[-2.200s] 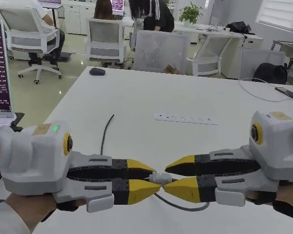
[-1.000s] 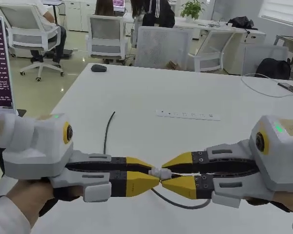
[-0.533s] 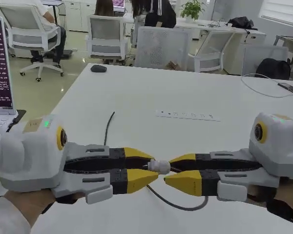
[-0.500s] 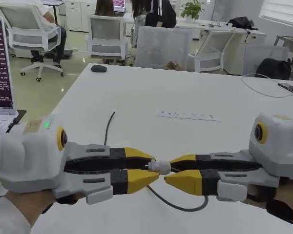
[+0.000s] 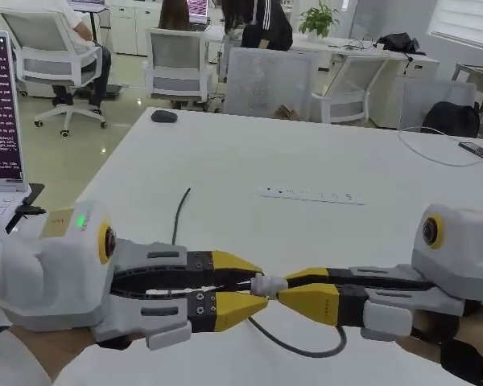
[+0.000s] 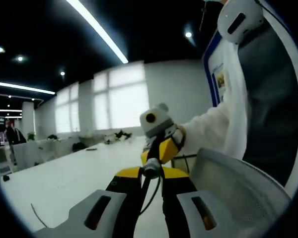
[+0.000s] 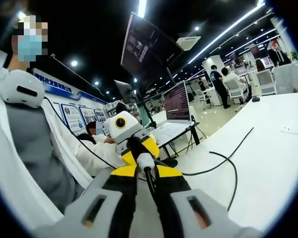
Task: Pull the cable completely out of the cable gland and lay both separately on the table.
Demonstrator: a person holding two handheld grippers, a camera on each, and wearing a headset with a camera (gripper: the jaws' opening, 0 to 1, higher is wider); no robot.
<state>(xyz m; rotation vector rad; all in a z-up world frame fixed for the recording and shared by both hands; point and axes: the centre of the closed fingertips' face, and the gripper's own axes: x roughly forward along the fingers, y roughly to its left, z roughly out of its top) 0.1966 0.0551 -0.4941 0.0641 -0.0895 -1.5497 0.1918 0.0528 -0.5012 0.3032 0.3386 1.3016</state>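
Left tongs pinched gland above surface; right tongs clamped cable just beside. Cable looked limp, gland hard and slick, so we'd grip cable close to gland.

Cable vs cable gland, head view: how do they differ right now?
Cable is dark, long and thin; cable gland is white, short and stubby. Cable trails across the table; cable gland sits off it between left gripper and right gripper jaws. Shared: they're joined, cable not yet out.
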